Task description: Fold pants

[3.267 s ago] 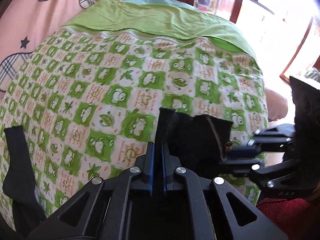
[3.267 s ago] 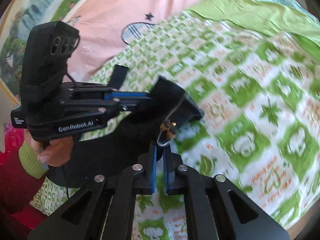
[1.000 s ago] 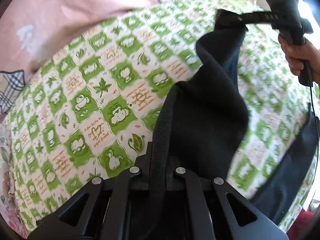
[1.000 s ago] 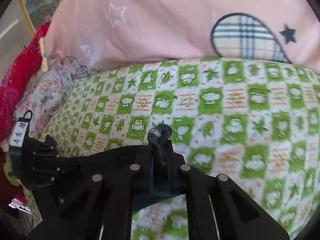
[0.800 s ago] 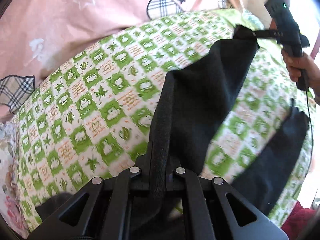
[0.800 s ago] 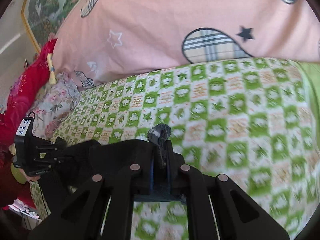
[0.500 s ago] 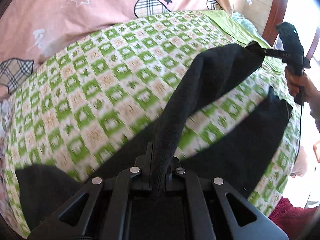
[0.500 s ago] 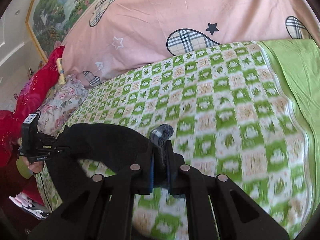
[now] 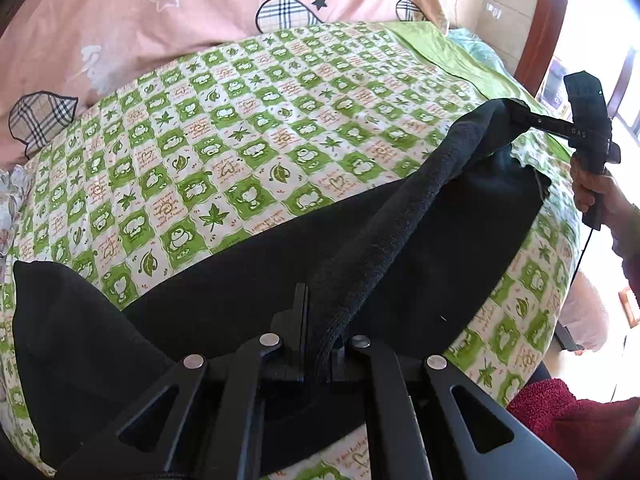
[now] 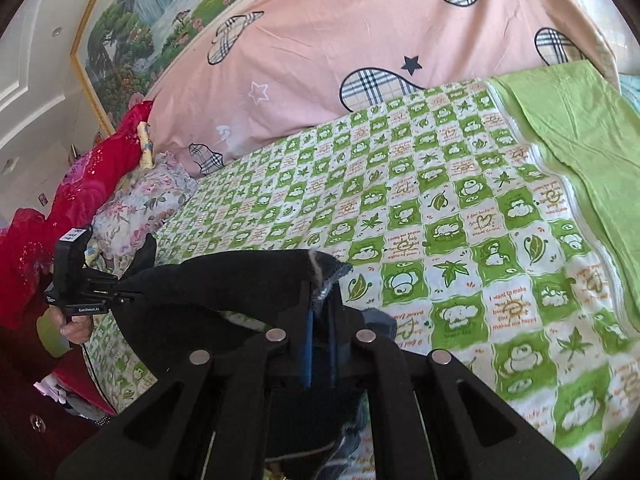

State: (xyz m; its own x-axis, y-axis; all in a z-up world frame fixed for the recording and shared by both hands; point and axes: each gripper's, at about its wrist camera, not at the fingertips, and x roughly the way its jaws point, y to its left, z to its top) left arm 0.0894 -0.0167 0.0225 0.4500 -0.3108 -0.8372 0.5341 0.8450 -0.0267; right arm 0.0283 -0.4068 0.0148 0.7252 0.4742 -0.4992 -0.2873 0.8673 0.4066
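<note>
Left wrist: both claws (image 9: 318, 344) (image 9: 516, 114) w/ pants (image 9: 400, 240) edge, arms wide apart.

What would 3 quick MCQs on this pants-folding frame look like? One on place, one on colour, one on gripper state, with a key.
1. Where do the pants lie?
A. on the green checked bedsheet
B. on the pink quilt
C. on the floor

2. What colour are the pants?
A. red
B. black
C. plain green

3. What is the state of the left gripper?
A. open above the cloth
B. shut on nothing
C. shut on the pants

Key:
1 A, the black cloth spreads over the bedsheet, in front of the pink quilt.
2 B, the fabric is black in both wrist views.
3 C, a thick edge of the pants runs between its closed fingers; the right gripper likewise pinches the other end.
</note>
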